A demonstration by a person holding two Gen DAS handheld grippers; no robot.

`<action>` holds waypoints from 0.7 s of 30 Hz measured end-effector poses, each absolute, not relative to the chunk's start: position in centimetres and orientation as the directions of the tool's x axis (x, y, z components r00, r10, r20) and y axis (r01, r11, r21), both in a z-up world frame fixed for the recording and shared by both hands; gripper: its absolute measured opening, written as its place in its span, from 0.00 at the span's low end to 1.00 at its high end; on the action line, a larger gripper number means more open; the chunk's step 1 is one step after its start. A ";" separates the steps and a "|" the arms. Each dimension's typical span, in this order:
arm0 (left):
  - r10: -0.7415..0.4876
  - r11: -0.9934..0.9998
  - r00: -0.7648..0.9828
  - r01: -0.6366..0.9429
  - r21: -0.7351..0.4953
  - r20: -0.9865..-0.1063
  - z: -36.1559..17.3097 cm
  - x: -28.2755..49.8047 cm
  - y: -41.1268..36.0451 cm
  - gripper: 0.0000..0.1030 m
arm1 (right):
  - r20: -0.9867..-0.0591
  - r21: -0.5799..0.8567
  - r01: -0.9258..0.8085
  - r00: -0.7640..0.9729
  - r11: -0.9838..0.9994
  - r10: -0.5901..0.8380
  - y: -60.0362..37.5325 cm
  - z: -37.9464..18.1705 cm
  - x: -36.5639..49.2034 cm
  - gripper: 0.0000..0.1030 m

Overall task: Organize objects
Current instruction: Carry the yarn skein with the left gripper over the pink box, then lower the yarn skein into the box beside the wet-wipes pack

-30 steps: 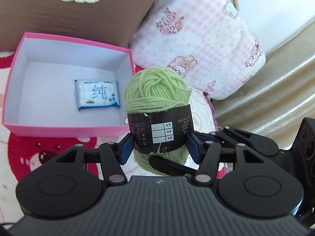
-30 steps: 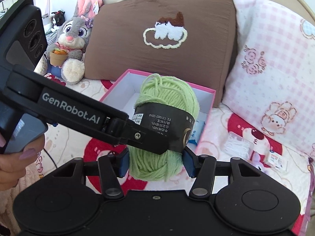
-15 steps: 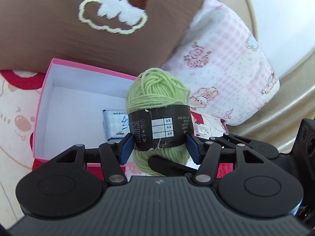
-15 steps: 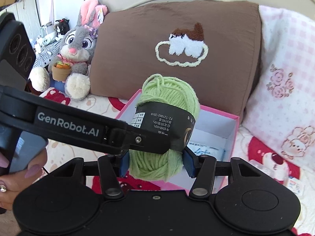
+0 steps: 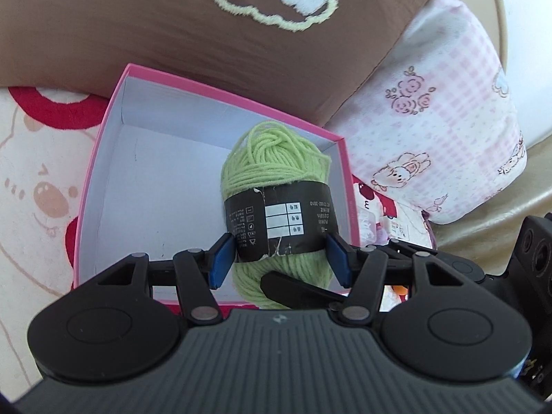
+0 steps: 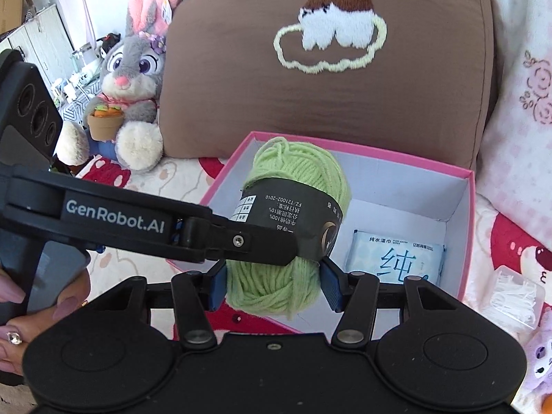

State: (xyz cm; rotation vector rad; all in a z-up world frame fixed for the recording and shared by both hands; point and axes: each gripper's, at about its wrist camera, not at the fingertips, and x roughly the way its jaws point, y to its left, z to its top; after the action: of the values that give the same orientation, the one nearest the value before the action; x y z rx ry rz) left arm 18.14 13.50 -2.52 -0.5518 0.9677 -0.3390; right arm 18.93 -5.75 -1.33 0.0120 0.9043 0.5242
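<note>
Bed with brown pillow (image 6: 331, 79) and pink pillow (image 5: 448, 131) ahead of your grippers. Pink box (image 5: 103, 158) just below and ahead. Your left gripper (image 5: 279, 262) and right gripper (image 6: 272, 284) both squeeze green yarn ball (image 5: 276, 169), pads on its sides. Yarn hangs over box, maybe not touching floor of it. Wipes pack (image 6: 396, 258) lies inside box, right of yarn. Your hand (image 6: 20, 314) holds left gripper.

"GenRobot.AI" stands in white on the left gripper's finger (image 6: 114, 215); "T21002-2010" on the yarn's black band (image 6: 289, 215); a large blue "纯" on the wet-wipes pack (image 6: 396, 258).
</note>
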 end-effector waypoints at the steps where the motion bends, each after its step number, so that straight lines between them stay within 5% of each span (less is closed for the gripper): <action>1: -0.508 0.811 0.528 0.029 -0.584 -0.681 -2.9 18.4 13.6 0.55 | -0.749 0.227 -0.427 0.498 0.875 0.437 -5.7 -1.6 19.2 0.58; 21: -0.466 0.847 0.523 0.032 -0.530 -0.714 -8.7 22.7 13.5 0.55 | -0.808 0.229 -0.383 0.438 0.895 0.394 -4.5 -7.6 24.0 0.58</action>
State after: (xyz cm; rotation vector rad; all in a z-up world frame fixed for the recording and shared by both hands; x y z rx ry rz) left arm 22.66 13.55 -8.66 -0.4929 0.9838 -0.3132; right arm 23.95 -4.53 -7.57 0.0126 1.0077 0.4832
